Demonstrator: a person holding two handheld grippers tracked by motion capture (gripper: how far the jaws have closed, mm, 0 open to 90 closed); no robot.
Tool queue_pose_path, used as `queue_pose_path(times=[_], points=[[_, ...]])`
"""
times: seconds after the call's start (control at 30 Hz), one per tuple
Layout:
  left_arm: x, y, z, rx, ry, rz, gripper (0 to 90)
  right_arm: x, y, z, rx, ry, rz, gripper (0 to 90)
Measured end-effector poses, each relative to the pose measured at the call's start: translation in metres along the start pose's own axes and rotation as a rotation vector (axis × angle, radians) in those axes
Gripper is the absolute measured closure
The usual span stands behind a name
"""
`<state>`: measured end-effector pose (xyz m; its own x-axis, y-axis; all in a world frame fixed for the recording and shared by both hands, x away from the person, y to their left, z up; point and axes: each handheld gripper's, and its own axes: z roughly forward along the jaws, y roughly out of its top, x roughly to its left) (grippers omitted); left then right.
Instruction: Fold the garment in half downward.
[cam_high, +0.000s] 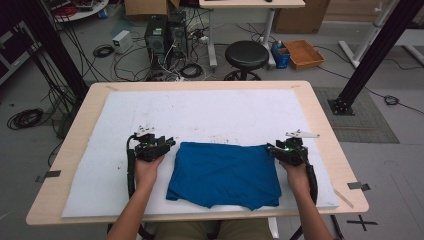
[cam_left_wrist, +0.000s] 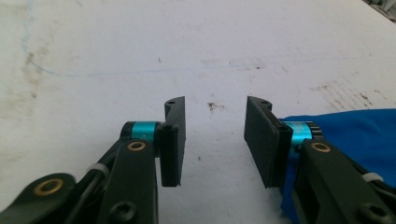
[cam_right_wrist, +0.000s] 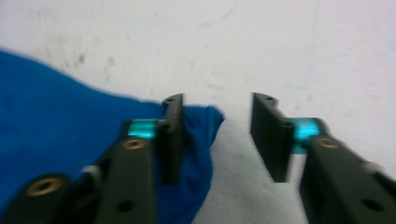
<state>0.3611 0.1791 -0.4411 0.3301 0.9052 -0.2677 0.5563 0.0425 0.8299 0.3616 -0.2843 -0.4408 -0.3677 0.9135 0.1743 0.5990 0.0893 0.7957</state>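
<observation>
Blue cloth (cam_high: 223, 173) folded flat on white mat (cam_high: 115, 150). Left gripper (cam_left_wrist: 214, 140), right gripper (cam_right_wrist: 217, 135) spread, empty. Advise: pinch far corners squarely, lift evenly.

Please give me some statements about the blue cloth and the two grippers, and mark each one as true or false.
1. The blue cloth lies folded on the white mat. True.
2. The left gripper pinches the cloth. False: its jaws stand apart with bare mat between them.
3. The right gripper is open at a corner of the cloth. True.
4. Both grippers are at the cloth's near edge. False: they are at its far corners.
5. A black stool stands beyond the table. True.
</observation>
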Motion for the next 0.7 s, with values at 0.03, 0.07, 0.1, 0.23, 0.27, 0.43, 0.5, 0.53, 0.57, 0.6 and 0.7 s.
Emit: queue_pose_path(times=[0.03, 0.07, 0.1, 0.23, 0.27, 0.43, 0.5, 0.53, 0.57, 0.6, 0.7], points=[[-0.001, 0.0, -0.005, -0.005, -0.016, 0.002, 58.4, -0.002, 0.001, -0.006, -0.025, -0.002, 0.013, 46.0], [-0.002, 0.0, -0.011, -0.007, -0.042, 0.01, 58.2, -0.003, 0.002, -0.011, -0.039, 0.007, 0.027, 43.7], [-0.004, -0.002, -0.014, -0.007, -0.073, 0.01, 58.0, -0.004, 0.002, -0.016, -0.04, 0.025, 0.026, 43.1], [-0.018, -0.016, -0.009, 0.127, -0.137, 0.031, 52.3, 0.0, -0.011, -0.019, 0.12, 0.103, 0.012, 43.0], [-0.021, -0.021, -0.006, 0.159, -0.131, 0.037, 51.7, 0.002, -0.015, -0.016, 0.159, 0.117, 0.011, 44.2], [-0.03, -0.029, -0.007, 0.156, -0.06, 0.098, 83.8, 0.012, -0.019, -0.011, 0.157, 0.108, -0.115, 84.0], [-0.034, -0.031, -0.011, 0.146, -0.023, 0.117, 87.0, 0.016, -0.017, -0.011, 0.163, 0.092, -0.153, 85.7], [-0.035, -0.032, -0.012, 0.134, -0.005, 0.116, 87.2, 0.014, -0.016, -0.01, 0.158, 0.087, -0.154, 86.2], [-0.036, -0.033, -0.014, 0.119, 0.006, 0.1, 87.3, 0.012, -0.015, -0.01, 0.154, 0.068, -0.151, 86.3], [-0.035, -0.034, -0.017, 0.11, 0.015, 0.079, 87.4, 0.009, -0.013, -0.009, 0.146, 0.049, -0.147, 86.4], [-0.036, -0.037, -0.021, 0.092, 0.027, 0.062, 87.5, -0.002, -0.008, -0.005, 0.122, 0.043, -0.119, 86.4]])
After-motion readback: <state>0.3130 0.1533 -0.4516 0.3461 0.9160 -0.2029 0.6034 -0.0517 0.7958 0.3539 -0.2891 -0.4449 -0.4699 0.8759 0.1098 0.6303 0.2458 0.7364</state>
